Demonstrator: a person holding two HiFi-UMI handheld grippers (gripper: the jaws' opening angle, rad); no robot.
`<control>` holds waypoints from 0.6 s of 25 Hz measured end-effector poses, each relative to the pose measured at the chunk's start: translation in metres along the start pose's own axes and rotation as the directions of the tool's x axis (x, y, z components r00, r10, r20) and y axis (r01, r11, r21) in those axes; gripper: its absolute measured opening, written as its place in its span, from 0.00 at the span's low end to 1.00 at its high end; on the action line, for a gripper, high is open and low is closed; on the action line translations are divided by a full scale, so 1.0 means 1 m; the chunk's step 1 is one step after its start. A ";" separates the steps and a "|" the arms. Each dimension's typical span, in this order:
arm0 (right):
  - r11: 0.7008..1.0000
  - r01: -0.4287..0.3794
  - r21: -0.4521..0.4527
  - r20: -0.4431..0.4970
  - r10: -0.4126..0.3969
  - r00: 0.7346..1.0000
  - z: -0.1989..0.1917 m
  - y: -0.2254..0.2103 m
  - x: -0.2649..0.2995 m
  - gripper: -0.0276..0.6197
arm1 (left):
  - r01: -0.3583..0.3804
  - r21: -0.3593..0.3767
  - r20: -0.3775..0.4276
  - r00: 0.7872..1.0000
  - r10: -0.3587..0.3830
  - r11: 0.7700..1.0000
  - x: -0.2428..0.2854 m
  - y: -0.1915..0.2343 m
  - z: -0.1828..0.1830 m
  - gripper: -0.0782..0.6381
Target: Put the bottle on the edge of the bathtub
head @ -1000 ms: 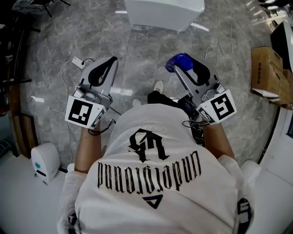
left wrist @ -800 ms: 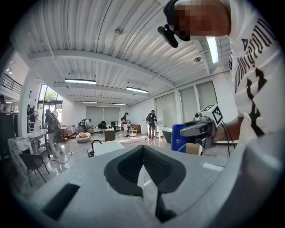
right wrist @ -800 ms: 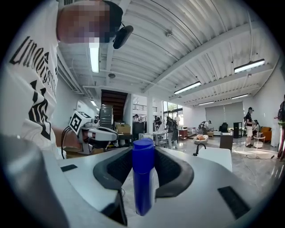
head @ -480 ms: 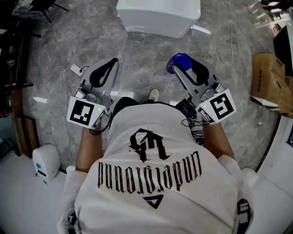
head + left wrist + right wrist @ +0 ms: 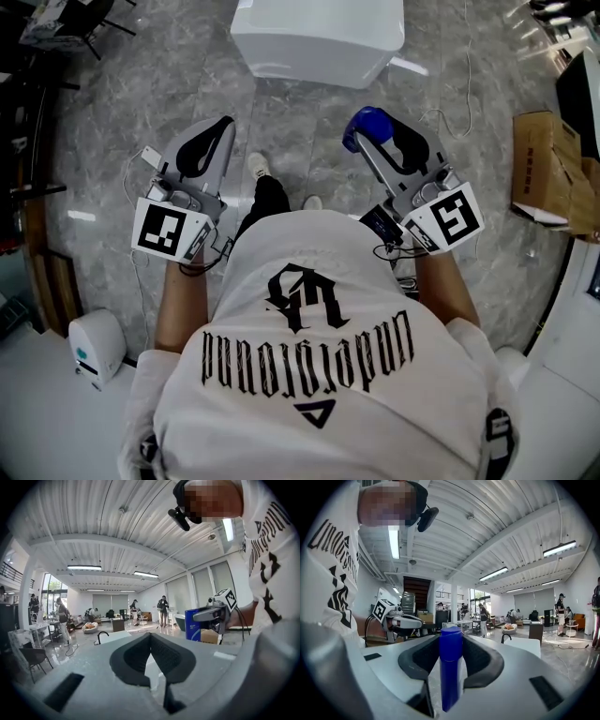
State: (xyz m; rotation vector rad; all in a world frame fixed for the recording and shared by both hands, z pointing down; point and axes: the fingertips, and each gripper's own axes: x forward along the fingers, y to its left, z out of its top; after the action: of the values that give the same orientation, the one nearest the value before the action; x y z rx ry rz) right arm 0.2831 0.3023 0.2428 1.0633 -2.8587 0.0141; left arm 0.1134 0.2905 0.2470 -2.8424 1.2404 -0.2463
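Bottle (image 5: 450, 667) is held clamped in right gripper (image 5: 380, 141), long axis along the jaws. Bathtub (image 5: 319, 42) is seen at 11 o'clock from it, still apart. Left gripper (image 5: 208, 141) is kept closed, empty.

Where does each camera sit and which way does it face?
Head view: on the head, facing down at floor and bathtub; shirt, forearms show.
Left gripper view: on left gripper, along shut jaws into the hall; shirt right.
Right gripper view: on right gripper, along jaws gripping blue bottle; shirt left.
Shared: each gripper view shows the other gripper.
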 end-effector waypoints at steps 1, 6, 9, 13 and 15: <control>1.000 0.005 0.001 0.000 -0.005 1.000 0.001 -0.003 0.003 0.28 | 0.003 -0.001 0.002 1.000 -0.003 1.000 0.004 0.004 0.000 0.13; 1.000 0.020 -0.006 -0.014 -0.020 1.000 0.002 -0.021 0.023 0.28 | 0.015 -0.006 -0.001 1.000 -0.015 1.000 0.022 0.027 0.001 0.13; 1.000 0.026 0.002 -0.020 -0.025 0.999 -0.002 -0.031 0.041 0.28 | 0.022 -0.013 -0.006 1.000 -0.022 1.000 0.031 0.043 -0.004 0.13; 1.000 0.024 0.003 -0.033 -0.024 0.999 0.001 -0.041 0.075 0.28 | 0.022 -0.028 -0.003 1.000 -0.022 0.999 0.041 0.079 -0.008 0.13; 1.000 0.025 -0.001 -0.039 -0.025 0.999 0.005 -0.044 0.094 0.28 | 0.023 -0.036 0.001 1.000 -0.023 0.999 0.044 0.099 -0.008 0.13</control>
State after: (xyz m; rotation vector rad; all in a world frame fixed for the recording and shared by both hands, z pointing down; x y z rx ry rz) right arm 0.2411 0.2074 0.2451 1.0864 -2.8104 0.0319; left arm 0.0701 0.1912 0.2518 -2.8887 1.2246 -0.2258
